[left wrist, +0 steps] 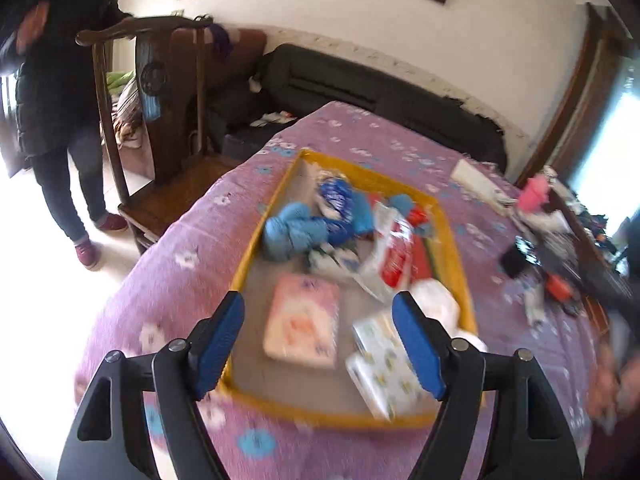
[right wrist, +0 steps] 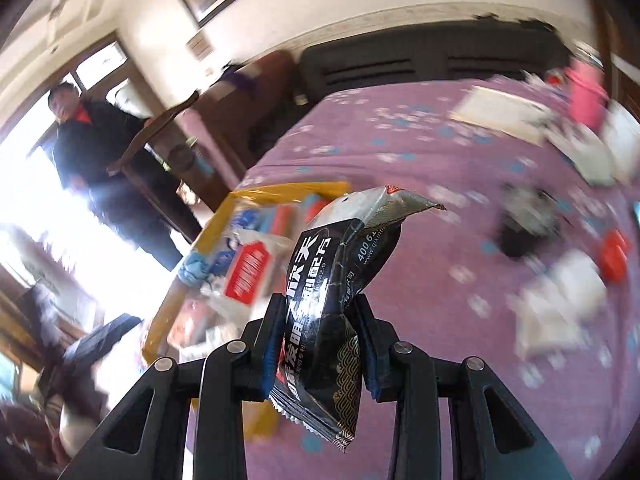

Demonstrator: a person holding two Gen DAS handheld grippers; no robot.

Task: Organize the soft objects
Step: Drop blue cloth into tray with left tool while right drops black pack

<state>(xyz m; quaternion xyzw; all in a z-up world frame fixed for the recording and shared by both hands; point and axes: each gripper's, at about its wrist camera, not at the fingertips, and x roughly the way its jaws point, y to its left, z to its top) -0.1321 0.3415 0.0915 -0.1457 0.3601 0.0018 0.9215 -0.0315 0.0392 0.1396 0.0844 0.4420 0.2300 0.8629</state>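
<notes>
My right gripper (right wrist: pixel 318 344) clamps a black snack packet (right wrist: pixel 340 280) bound for the yellow-rimmed tray (left wrist: pixel 452 248), while my left gripper (left wrist: pixel 320 344) hangs spread and empty above it.

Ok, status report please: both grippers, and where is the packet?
Left gripper open, above yellow tray. Right gripper shut on black packet, over purple cloth. Nothing between packet and tray.

Table (left wrist: pixel 168 280) under purple flowered cloth (left wrist: pixel 360 140). On it: yellow-rimmed tray (left wrist: pixel 256 236), white flat box (left wrist: pixel 478 180) near far edge, small black item (left wrist: pixel 516 260), red item (left wrist: pixel 560 286), blurred clutter at right.
</notes>
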